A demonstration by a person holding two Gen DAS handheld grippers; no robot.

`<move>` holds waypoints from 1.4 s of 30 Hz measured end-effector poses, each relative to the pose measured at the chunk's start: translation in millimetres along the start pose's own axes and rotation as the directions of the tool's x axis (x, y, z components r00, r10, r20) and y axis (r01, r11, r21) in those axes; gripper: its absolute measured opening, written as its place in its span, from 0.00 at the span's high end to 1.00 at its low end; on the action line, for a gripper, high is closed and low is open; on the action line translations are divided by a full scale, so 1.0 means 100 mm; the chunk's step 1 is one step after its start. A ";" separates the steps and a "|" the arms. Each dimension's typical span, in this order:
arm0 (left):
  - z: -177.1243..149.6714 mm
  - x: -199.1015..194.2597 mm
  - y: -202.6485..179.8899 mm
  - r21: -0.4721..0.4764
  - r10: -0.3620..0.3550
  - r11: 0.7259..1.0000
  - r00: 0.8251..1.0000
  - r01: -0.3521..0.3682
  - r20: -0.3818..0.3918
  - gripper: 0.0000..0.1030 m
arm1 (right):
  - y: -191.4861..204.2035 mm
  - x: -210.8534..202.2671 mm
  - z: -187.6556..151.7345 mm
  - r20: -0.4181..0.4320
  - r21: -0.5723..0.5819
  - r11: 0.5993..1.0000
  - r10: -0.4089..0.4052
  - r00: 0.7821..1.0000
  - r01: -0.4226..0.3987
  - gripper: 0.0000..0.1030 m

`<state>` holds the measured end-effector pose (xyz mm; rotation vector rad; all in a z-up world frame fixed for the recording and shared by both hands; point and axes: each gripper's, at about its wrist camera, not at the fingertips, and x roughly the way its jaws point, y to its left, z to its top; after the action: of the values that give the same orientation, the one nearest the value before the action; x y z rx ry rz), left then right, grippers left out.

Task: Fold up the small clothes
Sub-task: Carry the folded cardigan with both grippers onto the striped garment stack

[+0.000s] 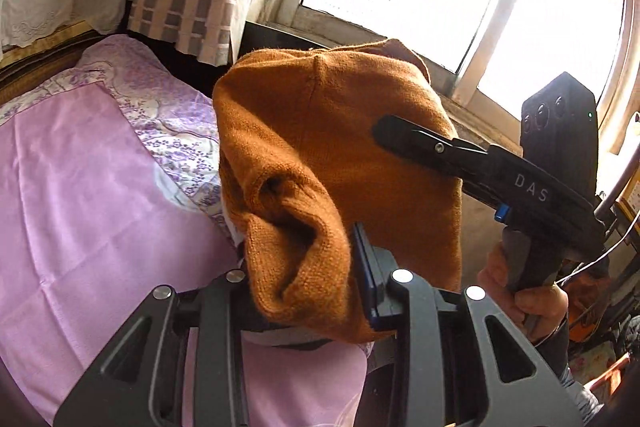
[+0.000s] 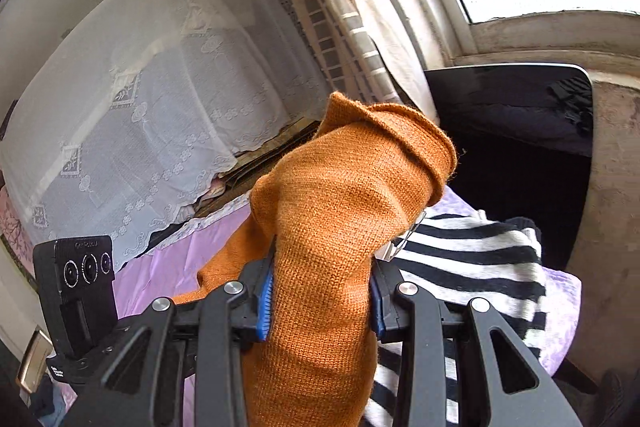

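1. Step in hand, as judged: carrying. Orange knit garment [image 1: 328,131] hangs in the air between both tools, lifted clear of the pink bedspread [image 1: 80,195]; no fold is laid yet.
2. Left gripper [image 1: 304,291]: jaws clamped on a bunched edge of the knit, blue pad showing on one side, cloth filling the gap.
3. Right gripper [image 2: 320,299]: jaws clamped on a thick roll of the same knit, blue pads pressing both flanks. In the left view its black finger lies across the face of the cloth, with the person's hand [image 1: 520,291] on the handle.
4. Position: garment droops from the two grips, its body slack and bulging between them, its free end curling over beyond the right tool.
5. Striped black-and-white garment [image 2: 472,267] lies on the bed, just behind the right grip.
6. Next move, judged: spread the grips apart to tension the knit, then lower it flat onto bare bedspread, away from the striped piece.
7. Risk: bunched grips may leave creases.
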<state>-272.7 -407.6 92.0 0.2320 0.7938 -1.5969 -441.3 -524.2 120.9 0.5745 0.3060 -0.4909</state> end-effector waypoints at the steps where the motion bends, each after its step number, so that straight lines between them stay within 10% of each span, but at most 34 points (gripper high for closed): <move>1: 0.02 0.12 -0.03 -0.002 -0.009 1.000 1.000 0.009 -0.017 0.70 | -0.13 -0.01 -0.01 -0.006 0.028 1.000 -0.012 1.000 0.012 0.64; 8: -0.14 0.53 -0.01 -0.010 -0.007 1.000 0.997 0.006 -0.071 0.57 | -0.95 0.21 -0.24 -0.087 0.196 0.976 -0.080 0.993 0.096 0.58; 16: -0.27 0.27 0.12 -0.080 -0.087 0.993 0.995 0.083 -0.039 0.51 | -1.04 0.24 -0.32 -0.069 0.165 0.978 -0.115 0.991 0.125 0.43; 19: -0.25 0.07 0.16 -0.079 0.014 0.997 1.000 -0.012 0.021 0.26 | -1.02 0.15 -0.28 -0.050 0.160 0.976 -0.141 0.989 0.147 0.42; 28: -0.07 -0.05 0.05 -0.032 0.107 0.994 0.992 -0.106 0.059 0.23 | -0.46 -0.36 -0.04 0.113 -0.022 0.974 -0.220 0.969 0.224 0.37; 34: -0.20 0.33 0.11 0.000 0.245 0.970 0.969 -0.245 -0.043 0.15 | -0.48 -0.17 -0.15 0.038 -0.035 0.970 -0.241 0.970 0.242 0.34; 42: -0.31 0.38 0.16 0.015 0.258 0.966 0.966 -0.258 -0.021 0.07 | -0.99 0.10 -0.34 -0.089 0.134 0.976 -0.159 0.983 0.170 0.25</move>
<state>-274.7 -418.4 41.8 0.3486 0.7395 -1.3554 -489.4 -580.3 45.6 0.7109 0.3973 -0.6545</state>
